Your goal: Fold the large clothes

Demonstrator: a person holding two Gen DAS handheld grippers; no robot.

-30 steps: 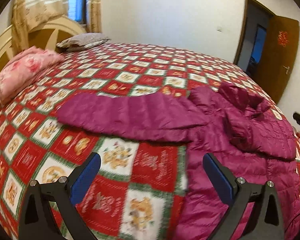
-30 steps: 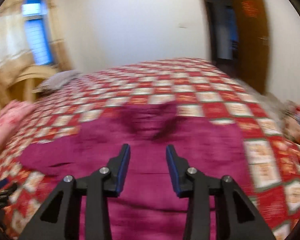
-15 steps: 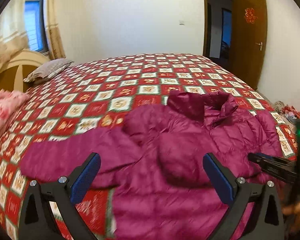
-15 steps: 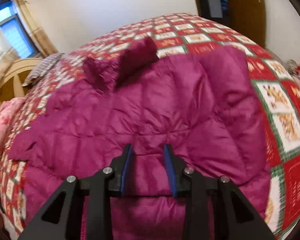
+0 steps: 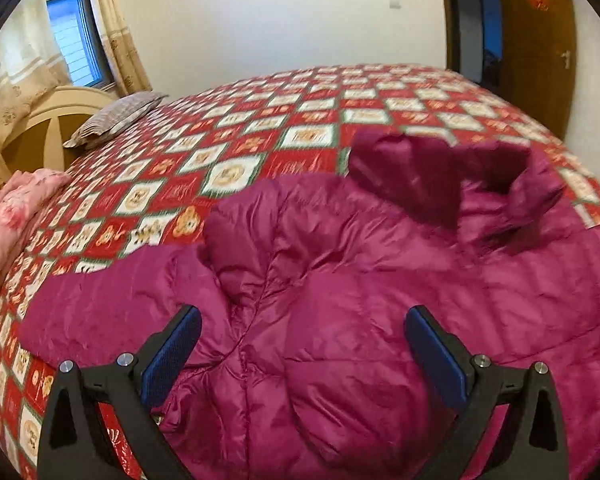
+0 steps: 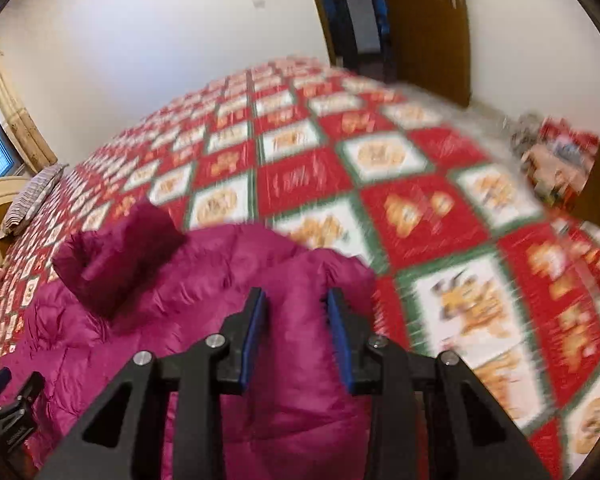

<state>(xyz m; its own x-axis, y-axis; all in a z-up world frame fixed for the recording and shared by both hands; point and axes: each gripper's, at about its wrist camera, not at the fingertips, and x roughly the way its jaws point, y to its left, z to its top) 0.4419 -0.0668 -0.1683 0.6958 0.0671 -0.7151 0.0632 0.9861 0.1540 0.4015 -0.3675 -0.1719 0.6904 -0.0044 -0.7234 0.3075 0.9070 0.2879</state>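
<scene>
Lying spread on the checked quilt (image 5: 308, 136), the magenta puffer jacket (image 5: 380, 300) waits under both tools. The left gripper (image 5: 302, 344) hovers wide apart; the right gripper (image 6: 296, 332), narrowly parted, straddles a puffy ridge without pinching. Biting deep should stop the slick fabric slipping.

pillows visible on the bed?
1: a grey striped pillow near the headboard. The folded pink floral bedding on that side isn't clearly a pillow; others may lie out of frame.

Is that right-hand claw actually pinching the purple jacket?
Cannot tell. In the right wrist view the right gripper frames a fold of the magenta puffer jacket, but blur hides whether the pads touch it.
</scene>
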